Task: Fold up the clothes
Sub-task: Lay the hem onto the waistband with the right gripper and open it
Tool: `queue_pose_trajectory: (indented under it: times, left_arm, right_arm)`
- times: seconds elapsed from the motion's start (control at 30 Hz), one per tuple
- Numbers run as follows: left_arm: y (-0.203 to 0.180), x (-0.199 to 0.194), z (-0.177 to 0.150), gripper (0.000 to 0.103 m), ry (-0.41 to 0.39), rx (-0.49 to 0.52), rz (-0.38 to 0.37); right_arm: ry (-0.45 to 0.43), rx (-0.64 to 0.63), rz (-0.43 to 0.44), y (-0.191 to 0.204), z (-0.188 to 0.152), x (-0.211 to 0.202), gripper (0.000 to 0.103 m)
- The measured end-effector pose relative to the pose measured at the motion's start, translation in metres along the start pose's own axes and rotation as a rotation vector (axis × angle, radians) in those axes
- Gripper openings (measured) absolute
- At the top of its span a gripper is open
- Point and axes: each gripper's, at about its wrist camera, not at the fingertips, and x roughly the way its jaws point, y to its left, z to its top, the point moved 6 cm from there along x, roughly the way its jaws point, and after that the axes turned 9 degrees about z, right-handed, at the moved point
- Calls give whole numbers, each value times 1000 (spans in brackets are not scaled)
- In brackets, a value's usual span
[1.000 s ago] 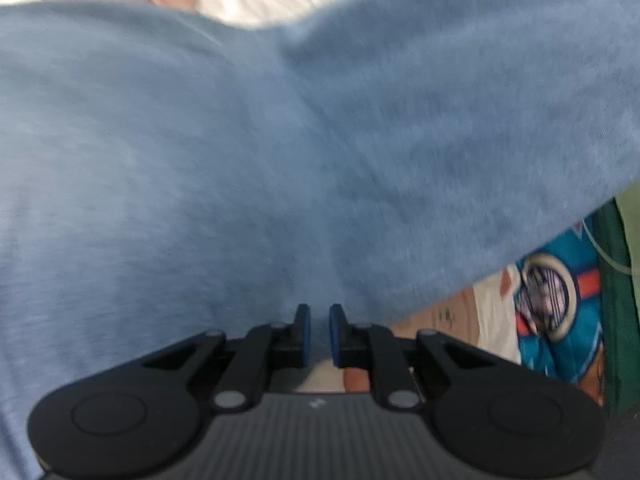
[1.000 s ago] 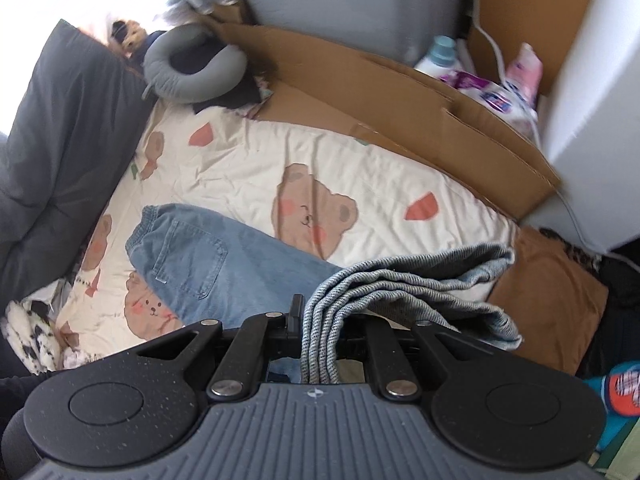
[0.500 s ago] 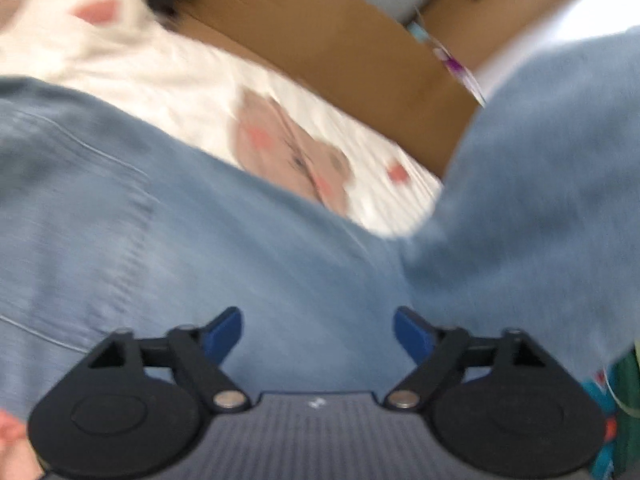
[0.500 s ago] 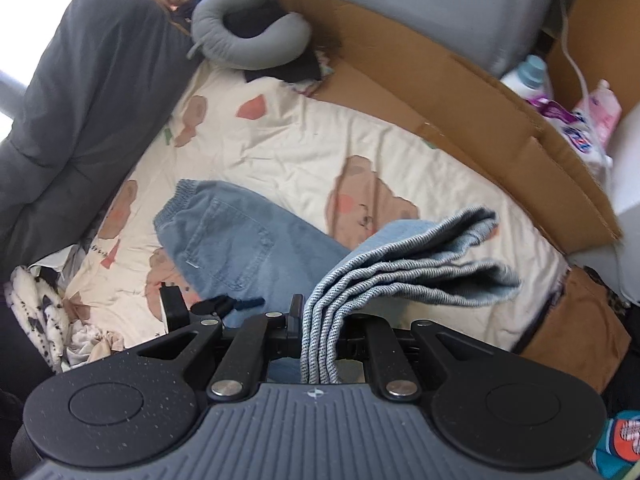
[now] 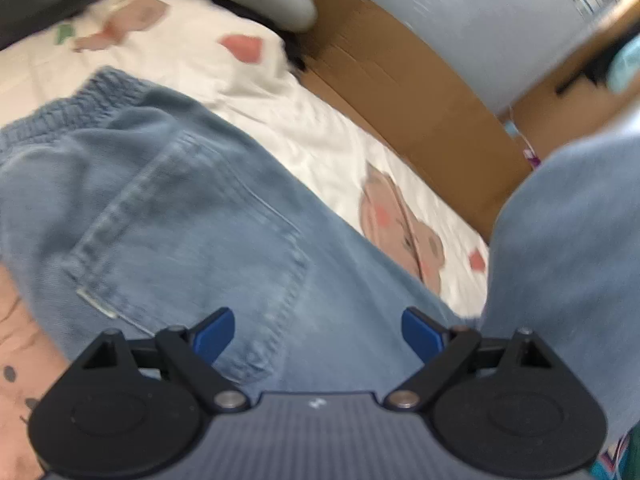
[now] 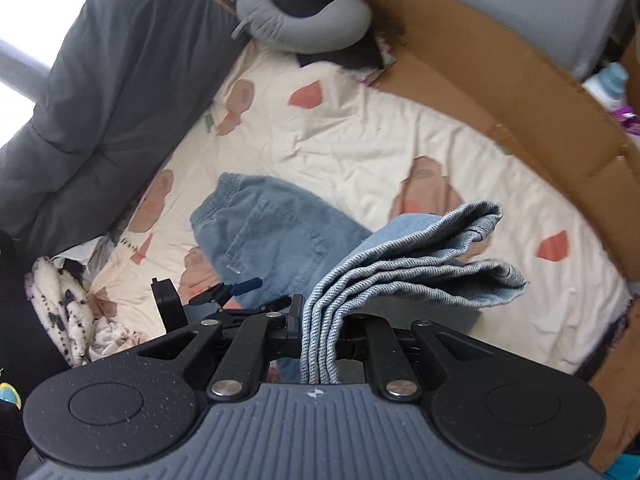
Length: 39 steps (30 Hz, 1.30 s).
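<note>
Denim, pale blue and soft, is what I am folding: a pair of jeans [image 6: 272, 236] lying on the bed's bear-print sheet [image 6: 360, 140], waistband toward the dark grey duvet [image 6: 100, 80] and back pocket facing up. The job is partway through, as I judge it. The waist end lies flat on the sheet, while the leg ends [image 6: 420, 264] are gathered in several stacked layers and lifted off the bed, so the lengthwise doubling looks done and the fold of legs over seat is not yet laid down. After that the bundle would still need a final fold and smoothing.

My right hand-held gripper [image 6: 320, 332] is pressed tight on those stacked hems; the ribbed edges of the layers run straight down between its fingers, and the rest of the cloth fans out to the right above the sheet.

My left hand-held gripper [image 5: 318, 332] is spread wide, its jaws having just been opening, and nothing is between them. Its blue pads [image 5: 212, 332] hover above the seat of the jeans near the back pocket; I cannot tell whether they brush the cloth. In the right wrist view it shows low beside the pocket. The lifted leg hangs as a blurred blue mass on the right of the left wrist view.
</note>
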Motion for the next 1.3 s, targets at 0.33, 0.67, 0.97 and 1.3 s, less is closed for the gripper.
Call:
queue_pose_trajectory:
  times: [0.33, 0.67, 0.97, 1.3]
  left_arm:
    - [29, -17, 21, 92, -104, -88, 66]
    - [35, -21, 25, 92, -124, -105, 88]
    - [51, -29, 28, 92, -133, -146, 128]
    - [77, -42, 39, 92, -168, -217, 191]
  right_arm:
    - [-43, 22, 78, 0, 4, 66, 9]
    - [-166, 17, 124, 13, 18, 66, 9]
    - [-179, 151, 165, 2, 13, 143, 9]
    - [-158, 196, 213, 11, 34, 205, 13]
